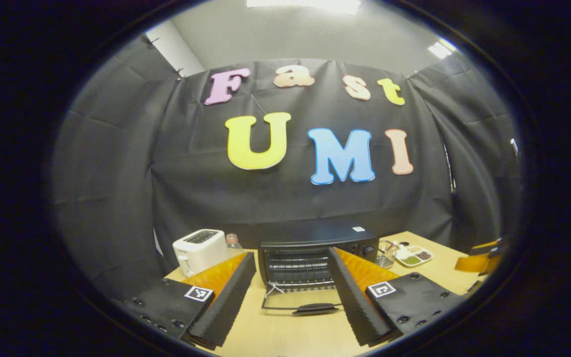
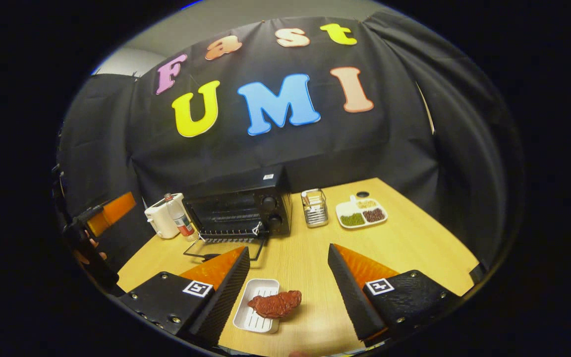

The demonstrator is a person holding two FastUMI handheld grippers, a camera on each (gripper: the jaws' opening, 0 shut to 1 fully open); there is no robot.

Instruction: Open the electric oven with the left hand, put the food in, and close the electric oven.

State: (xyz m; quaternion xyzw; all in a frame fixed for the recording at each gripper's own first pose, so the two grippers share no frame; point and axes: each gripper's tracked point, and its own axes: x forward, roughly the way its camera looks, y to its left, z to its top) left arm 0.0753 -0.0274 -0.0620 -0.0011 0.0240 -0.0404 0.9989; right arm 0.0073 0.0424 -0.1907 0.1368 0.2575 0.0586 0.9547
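Released right tongs (image 2: 288, 277) straddle soft reddish-brown meat (image 2: 275, 303) at 6 o'clock; pinch its thick middle. Left tongs (image 1: 293, 282) released.

Toaster (image 2: 160, 221) left of oven (image 2: 240, 208); food (image 2: 275, 303) on tray (image 2: 256, 312) in front

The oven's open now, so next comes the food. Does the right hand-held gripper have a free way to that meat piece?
Probably yes: the right hand-held gripper is open, and the meat lies between its fingers, half on the white tray, unobstructed.
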